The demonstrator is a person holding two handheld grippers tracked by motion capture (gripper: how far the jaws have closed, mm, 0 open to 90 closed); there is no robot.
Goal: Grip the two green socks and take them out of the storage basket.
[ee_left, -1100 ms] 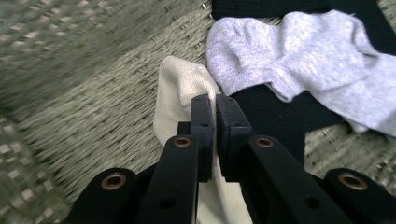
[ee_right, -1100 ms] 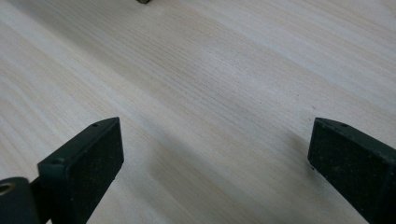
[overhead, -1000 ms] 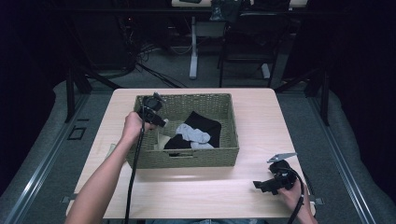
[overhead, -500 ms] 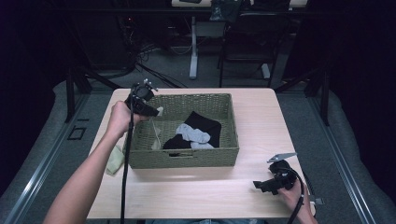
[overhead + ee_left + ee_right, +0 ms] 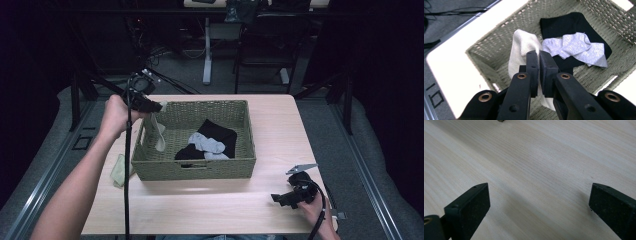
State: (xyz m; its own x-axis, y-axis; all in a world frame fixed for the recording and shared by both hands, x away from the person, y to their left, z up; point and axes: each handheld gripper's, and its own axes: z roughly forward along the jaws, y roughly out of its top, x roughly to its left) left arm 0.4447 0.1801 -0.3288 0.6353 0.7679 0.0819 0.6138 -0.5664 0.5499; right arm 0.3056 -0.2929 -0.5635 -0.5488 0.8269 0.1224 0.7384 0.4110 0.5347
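Observation:
A cream sock [image 5: 159, 131] [image 5: 522, 47] hangs from my left gripper [image 5: 156, 107] [image 5: 539, 58], which is shut on it above the left end of the woven basket [image 5: 200, 167] [image 5: 486, 42]. In the basket lie a black garment [image 5: 220, 134] [image 5: 566, 23] and a light grey sock [image 5: 206, 143] [image 5: 576, 47]. My right gripper [image 5: 275, 197] [image 5: 539, 202] rests low over the table's front right corner, its jaws standing wide apart with bare wood between them.
A pale green sock [image 5: 119, 170] lies on the light wooden table [image 5: 270, 125] just left of the basket. Beyond the table's far edge stand dark chair and desk legs [image 5: 207, 55] on a grey floor.
My left gripper has risen and drawn back toward the basket's far left corner, lifting the cream sock out of the pile. The right gripper has stayed still.

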